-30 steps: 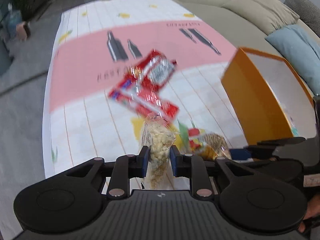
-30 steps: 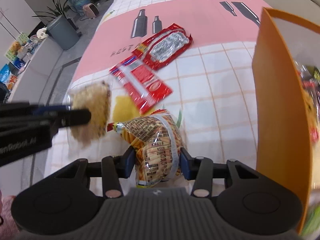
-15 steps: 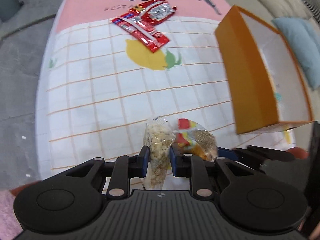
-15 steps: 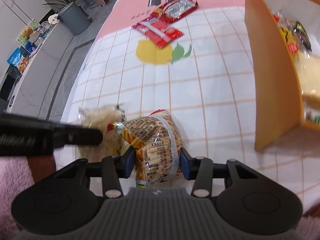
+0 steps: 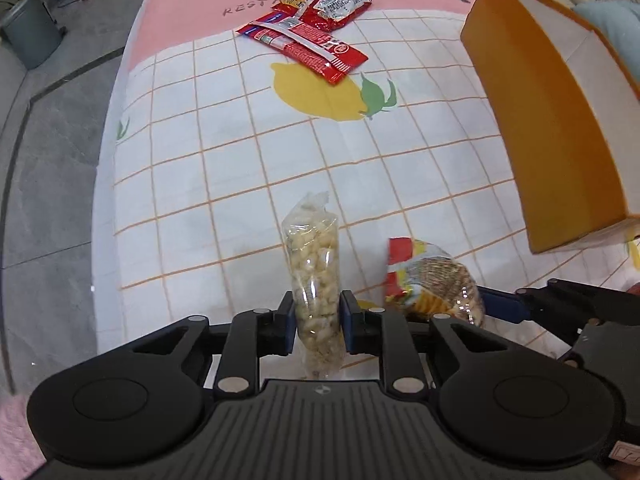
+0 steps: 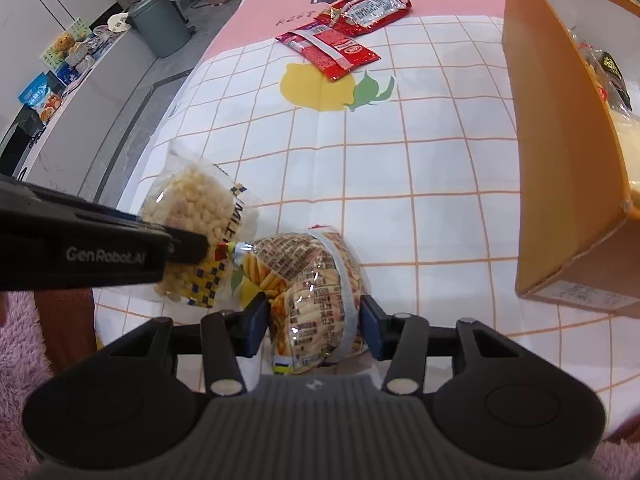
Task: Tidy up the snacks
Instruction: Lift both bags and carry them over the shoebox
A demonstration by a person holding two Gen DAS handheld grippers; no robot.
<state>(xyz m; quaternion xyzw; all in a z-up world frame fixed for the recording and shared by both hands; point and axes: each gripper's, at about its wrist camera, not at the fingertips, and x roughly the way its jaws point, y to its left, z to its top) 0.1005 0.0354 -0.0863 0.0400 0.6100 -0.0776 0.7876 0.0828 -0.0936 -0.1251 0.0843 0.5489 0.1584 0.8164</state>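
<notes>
My left gripper (image 5: pixel 318 320) is shut on a clear bag of pale puffed snacks (image 5: pixel 314 280), held over the near edge of the table; the bag also shows in the right wrist view (image 6: pixel 192 216). My right gripper (image 6: pixel 314 320) is shut on a clear bag of orange snack sticks (image 6: pixel 316 284), which shows just right of the left gripper (image 5: pixel 436 284). Two red snack packets (image 5: pixel 308 40) (image 5: pixel 332 0) lie overlapping at the far side. An orange box (image 5: pixel 552 120) stands open at the right, with snack bags inside (image 6: pixel 608 76).
The table wears a white grid cloth with a lemon print (image 5: pixel 320 92) and a pink band (image 5: pixel 208 20). Grey floor and a grey bin (image 6: pixel 160 28) lie to the left. A pink fluffy rug (image 6: pixel 20 340) is at the near left.
Both grippers pulled back toward the near edge of the table with their bags still held. The red packets and the orange box now look farther away.
</notes>
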